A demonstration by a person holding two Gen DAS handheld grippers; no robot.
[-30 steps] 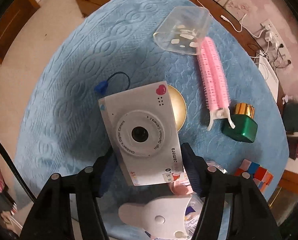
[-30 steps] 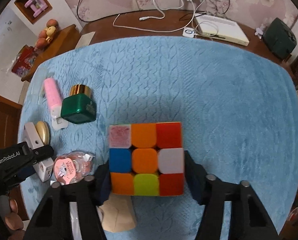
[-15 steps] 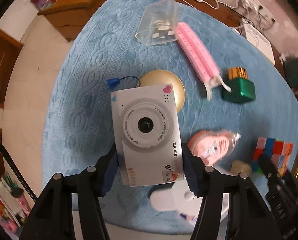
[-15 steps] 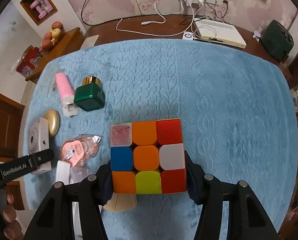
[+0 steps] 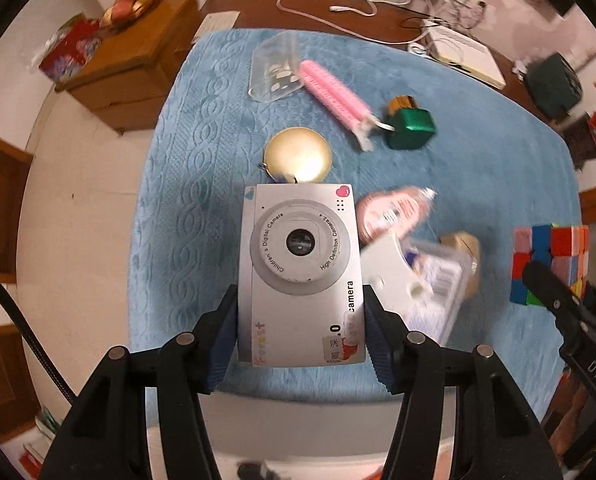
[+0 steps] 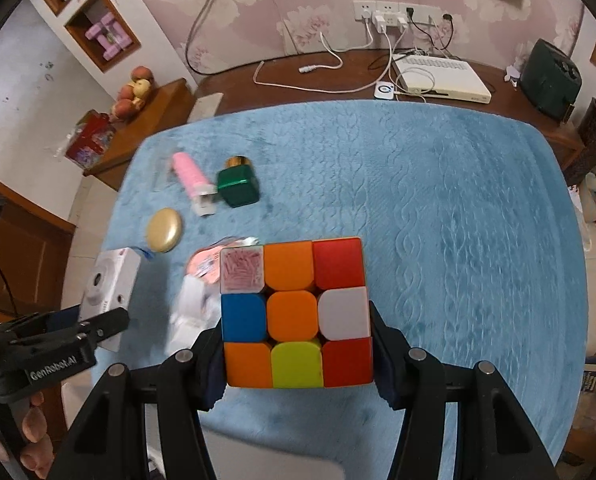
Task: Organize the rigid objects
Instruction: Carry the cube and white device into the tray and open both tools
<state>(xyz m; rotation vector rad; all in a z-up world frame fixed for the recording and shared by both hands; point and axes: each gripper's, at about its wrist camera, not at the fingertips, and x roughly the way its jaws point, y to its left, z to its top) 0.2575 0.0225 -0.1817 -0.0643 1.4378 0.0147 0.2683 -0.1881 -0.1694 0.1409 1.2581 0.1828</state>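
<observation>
My left gripper (image 5: 299,320) is shut on a white children's digital camera (image 5: 298,264), gripping its two sides and holding it lens-up above the blue mat (image 5: 194,168). In the right wrist view this camera (image 6: 106,288) hangs at the mat's left edge. My right gripper (image 6: 296,344) is shut on a multicoloured puzzle cube (image 6: 294,312), clamped on both sides and held above the mat. That cube (image 5: 549,256) also shows at the right of the left wrist view.
On the mat lie a gold round compact (image 5: 298,155), a pink hair roller (image 5: 333,94), a green bottle with a gold cap (image 5: 411,128), a clear plastic box (image 5: 276,68), a pink packet (image 5: 393,210) and a white packaged item (image 5: 413,280). Cables and a white box (image 6: 441,80) sit behind.
Both grippers have risen, carrying the camera and the cube, so the mat looks farther below. The left wrist view has rolled, and the cube has come into its right side.
</observation>
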